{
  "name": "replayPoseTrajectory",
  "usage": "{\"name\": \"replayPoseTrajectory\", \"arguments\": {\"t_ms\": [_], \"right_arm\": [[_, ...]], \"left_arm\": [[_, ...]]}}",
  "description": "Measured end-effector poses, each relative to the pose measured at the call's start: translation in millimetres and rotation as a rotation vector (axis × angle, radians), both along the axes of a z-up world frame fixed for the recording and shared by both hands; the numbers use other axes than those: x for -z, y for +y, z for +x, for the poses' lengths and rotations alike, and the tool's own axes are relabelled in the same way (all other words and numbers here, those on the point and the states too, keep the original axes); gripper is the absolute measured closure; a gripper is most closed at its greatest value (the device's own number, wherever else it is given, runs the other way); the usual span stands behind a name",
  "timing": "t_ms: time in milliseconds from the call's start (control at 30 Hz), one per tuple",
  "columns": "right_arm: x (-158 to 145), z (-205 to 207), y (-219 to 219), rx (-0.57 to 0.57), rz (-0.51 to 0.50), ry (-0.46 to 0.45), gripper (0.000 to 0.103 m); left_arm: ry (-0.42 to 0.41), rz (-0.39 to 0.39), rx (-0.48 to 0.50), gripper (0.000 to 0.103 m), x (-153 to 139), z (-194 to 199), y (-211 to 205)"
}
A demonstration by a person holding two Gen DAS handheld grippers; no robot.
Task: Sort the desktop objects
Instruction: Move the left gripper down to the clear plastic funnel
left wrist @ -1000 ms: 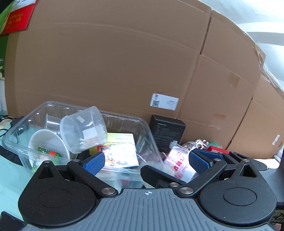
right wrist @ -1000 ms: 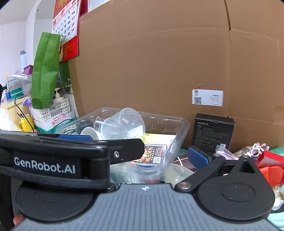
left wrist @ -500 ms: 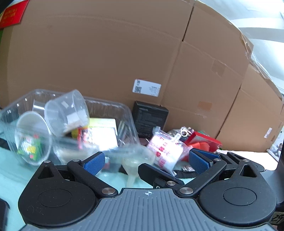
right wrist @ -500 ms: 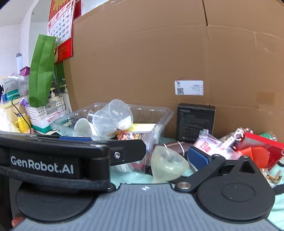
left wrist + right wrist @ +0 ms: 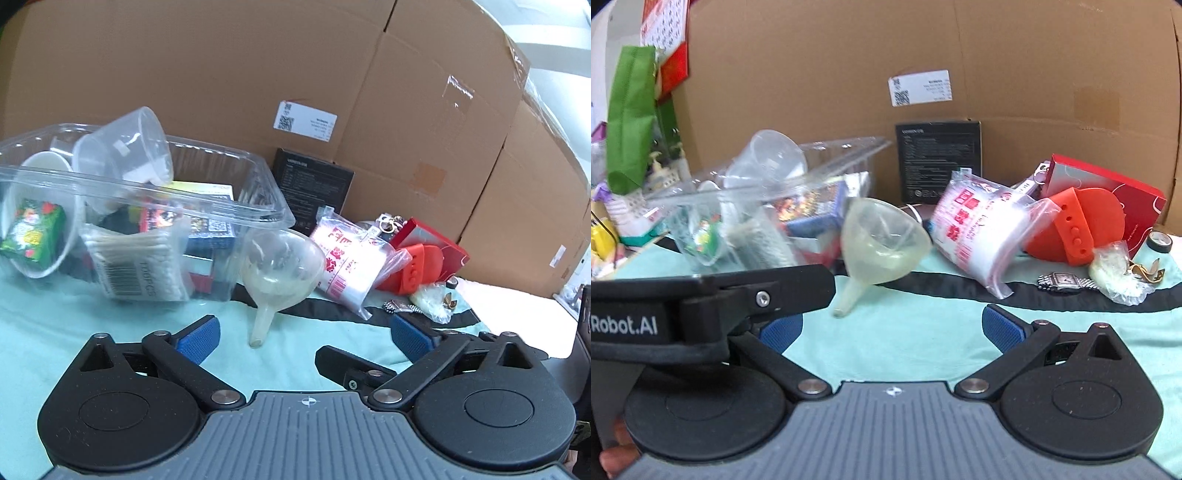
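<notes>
Over the last second both grippers are drawn back and lowered from the clear plastic tub (image 5: 258, 206), so that the mint-green worktop (image 5: 44, 343), hidden a second ago behind the tub, is now seen in front of the fingers. The left gripper (image 5: 304, 338) is spread wide with nothing between its blue pads, as it was a second ago; the right gripper (image 5: 892, 328) is likewise released and empty (its left finger is partly hidden by the other gripper's black body).

A clear funnel (image 5: 280, 266), not visible a second ago, is brought into view just ahead of both pairs of fingers. It lies tilted, spout down towards the fingers, its bowl just beside the tub's near corner; whether rim and tub touch cannot be told. Beyond the right-hand fingers the unsorted pile is revealed: a printed plastic bag (image 5: 979, 229), a red silicone piece (image 5: 1078, 229), a red box (image 5: 1108, 184), a wristwatch (image 5: 1063, 282) and a roll of tape (image 5: 1160, 242), with a black box (image 5: 938, 162) standing against the cardboard wall (image 5: 849, 74).

The tub already holds a cup (image 5: 125, 147), cotton swabs (image 5: 140, 254) and card packs, so sorting is judged part done, and the funnel appears the likeliest next pick, being nearest the fingers.
</notes>
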State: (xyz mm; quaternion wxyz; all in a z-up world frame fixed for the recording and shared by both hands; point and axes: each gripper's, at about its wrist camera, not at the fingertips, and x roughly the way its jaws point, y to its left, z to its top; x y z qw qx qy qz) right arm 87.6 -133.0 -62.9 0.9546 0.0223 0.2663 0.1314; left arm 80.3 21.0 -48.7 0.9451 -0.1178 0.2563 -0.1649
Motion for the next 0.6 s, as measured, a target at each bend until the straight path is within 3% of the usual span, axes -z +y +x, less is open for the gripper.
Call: {"name": "replayPoseTrajectory", "arguments": {"t_ms": [100,333,600], "right_arm": [[3,8,3,-0.008,-0.001,0.007,0.0],[12,27,20,-0.045,-0.018,0.036,0.013],[22,48,30,-0.094,0.001,0.084,0.032]], "left_arm": [[0.025,-0.001,0.003,0.01,5,14,-1],[0.108,-0.033,0.038,0.026,20,39,-5],[0.143,-0.042,0.008,0.031,30,58,-2]]}}
